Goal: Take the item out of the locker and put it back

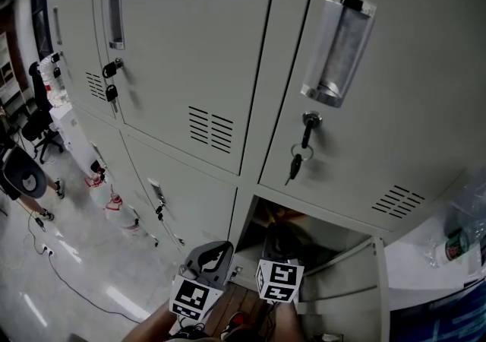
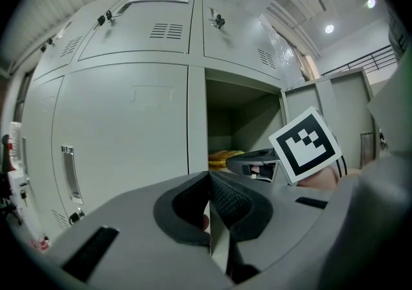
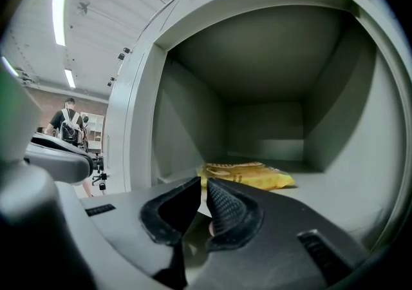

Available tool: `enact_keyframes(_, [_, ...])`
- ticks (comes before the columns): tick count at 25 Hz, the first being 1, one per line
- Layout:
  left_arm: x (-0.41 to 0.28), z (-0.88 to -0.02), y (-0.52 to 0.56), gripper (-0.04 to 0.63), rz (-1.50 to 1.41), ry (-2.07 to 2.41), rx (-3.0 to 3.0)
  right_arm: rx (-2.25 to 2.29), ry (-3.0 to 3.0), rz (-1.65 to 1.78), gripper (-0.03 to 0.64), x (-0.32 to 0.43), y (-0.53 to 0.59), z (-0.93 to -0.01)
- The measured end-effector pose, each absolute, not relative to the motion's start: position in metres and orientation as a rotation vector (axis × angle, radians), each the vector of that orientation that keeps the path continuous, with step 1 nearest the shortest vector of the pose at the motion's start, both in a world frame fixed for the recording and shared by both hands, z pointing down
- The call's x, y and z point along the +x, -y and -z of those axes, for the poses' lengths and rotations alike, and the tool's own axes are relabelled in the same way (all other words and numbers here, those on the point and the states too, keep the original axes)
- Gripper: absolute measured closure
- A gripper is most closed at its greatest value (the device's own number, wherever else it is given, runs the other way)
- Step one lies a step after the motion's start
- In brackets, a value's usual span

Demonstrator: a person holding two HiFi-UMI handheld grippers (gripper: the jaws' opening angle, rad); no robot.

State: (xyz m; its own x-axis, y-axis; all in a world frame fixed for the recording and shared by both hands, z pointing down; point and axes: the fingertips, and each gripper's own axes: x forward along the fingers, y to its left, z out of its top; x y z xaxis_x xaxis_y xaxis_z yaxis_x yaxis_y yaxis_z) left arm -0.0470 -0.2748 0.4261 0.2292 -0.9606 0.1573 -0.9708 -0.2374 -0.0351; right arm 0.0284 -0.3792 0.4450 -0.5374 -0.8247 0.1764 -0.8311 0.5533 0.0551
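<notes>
Yellow and crinkled, the snack bag (image 3: 248,174) lies flat on the floor of the open lower locker (image 3: 187,121), about midway back and touching neither side wall. Its long axis appears to run across the compartment, roughly crosswise to a straight reach in. The right gripper (image 3: 201,182) is at the mouth of the locker and points inward. Its fingers are drawn almost together with only a sliver between the tips, and they grasp nothing. From them the bag lies straight ahead, deeper in and slightly to the right, and its near left corner is the closest part. The left gripper (image 2: 208,176) is outside, off to the left of the opening by the edge of the neighbouring closed door (image 2: 122,134). Its fingers are clenched tip to tip and are also empty. The locker's own door (image 2: 309,111) hangs swung out to the right, so the way in is clear. The right gripper is plainly the nearer one. As I judge it, the fingers would have to spread before they go forward, and they would best close on the bag's near edge rather than along its length.
</notes>
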Motion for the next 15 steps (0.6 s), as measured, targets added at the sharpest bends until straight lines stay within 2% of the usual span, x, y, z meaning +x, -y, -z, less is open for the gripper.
enact_keyframes(15, [-0.058, -0.414, 0.263, 0.574, -0.200, 1.885, 2.446, 1.473, 2.608, -0.049, 0.600, 0.043, 0.375, -0.425])
